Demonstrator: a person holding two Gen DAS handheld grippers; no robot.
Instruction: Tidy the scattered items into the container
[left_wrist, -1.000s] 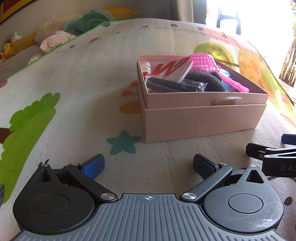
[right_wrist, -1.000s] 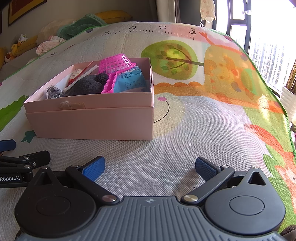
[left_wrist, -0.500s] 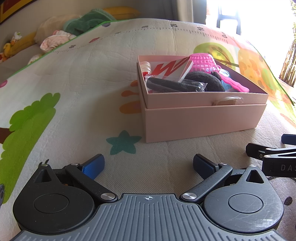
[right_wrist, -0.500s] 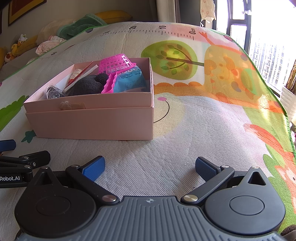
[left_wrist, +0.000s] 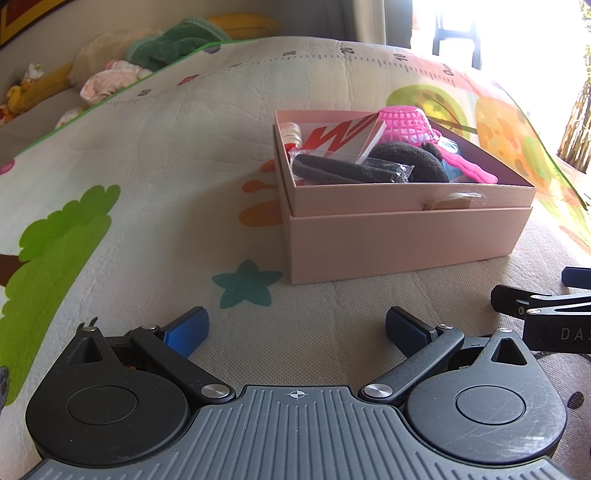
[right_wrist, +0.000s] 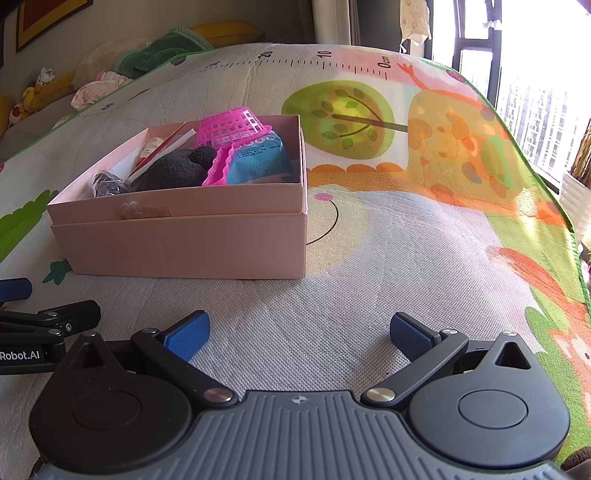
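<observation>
Both grippers empty and spread wide, box looks packed.

Left gripper (left_wrist: 297, 328) and right gripper (right_wrist: 298, 334) sit low over the play mat (right_wrist: 369, 258) side by side, fingers well apart, nothing between them. The pink box (right_wrist: 184, 240) sits on the mat just ahead of both, and it's already stuffed: pink mesh basket (right_wrist: 232, 123), blue snack packet (right_wrist: 258, 158), dark plush thing (left_wrist: 406, 162), a bagged black item (left_wrist: 347, 170), a red-and-white card (left_wrist: 332, 138). I can't spot anything loose on the mat (the clothes and toys piled way at the back don't look like part of this). My guess is the tidying is basically done, so the next move is just scanning for stragglers or pulling away.
</observation>
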